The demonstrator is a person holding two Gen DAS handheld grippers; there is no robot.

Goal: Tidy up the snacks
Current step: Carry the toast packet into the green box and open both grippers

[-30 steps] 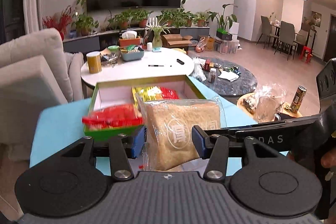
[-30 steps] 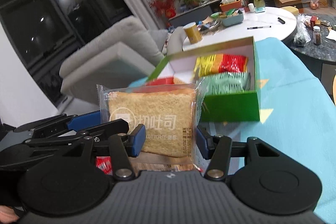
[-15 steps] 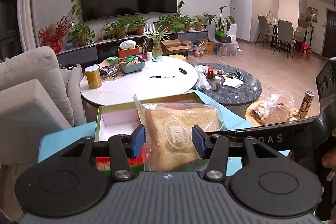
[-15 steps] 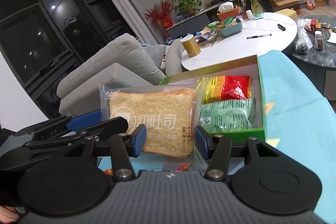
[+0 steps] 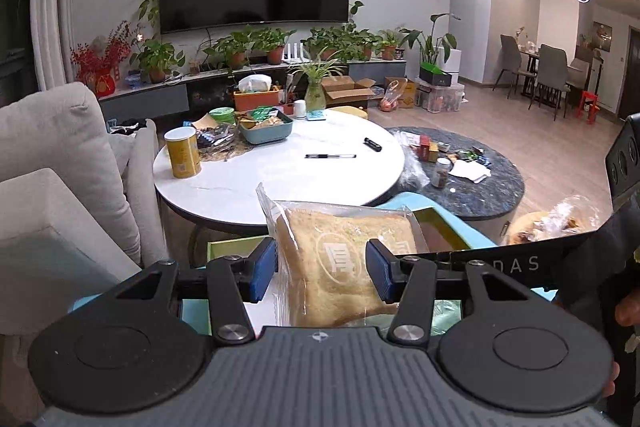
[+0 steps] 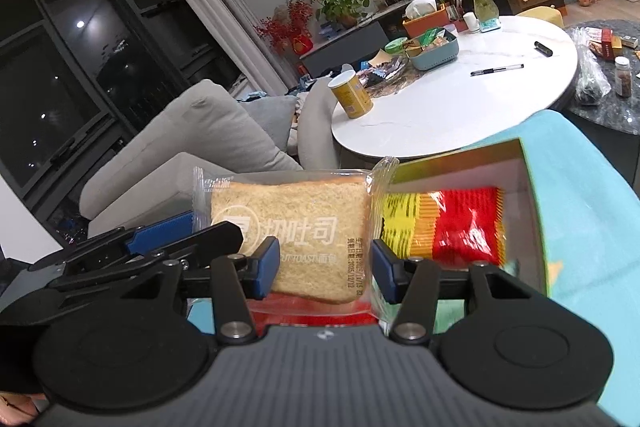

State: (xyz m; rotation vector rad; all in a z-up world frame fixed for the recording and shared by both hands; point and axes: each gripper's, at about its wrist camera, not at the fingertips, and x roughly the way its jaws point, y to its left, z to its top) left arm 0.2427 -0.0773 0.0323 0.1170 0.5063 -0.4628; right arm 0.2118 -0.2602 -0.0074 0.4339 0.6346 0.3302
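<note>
Left view: the left gripper [image 5: 321, 270] pinches a wrapped toast slice [image 5: 347, 259], held upright above the green box [image 5: 438, 227].

Right view: the right gripper [image 6: 325, 267] clamps the same toast slice [image 6: 296, 227] (printed side showing); a red-yellow packet [image 6: 444, 223] lies in the box [image 6: 532, 187].

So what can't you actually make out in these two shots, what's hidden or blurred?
- Left wrist view: the green box is mostly covered by the toast packet and the left hand-held gripper.
- Right wrist view: the red and yellow snack packet is motion-blurred, its print unreadable.
- Right wrist view: the red packet under the toast is mostly hidden.
- Neither view shows which jaws actually pinch the toast.
</note>
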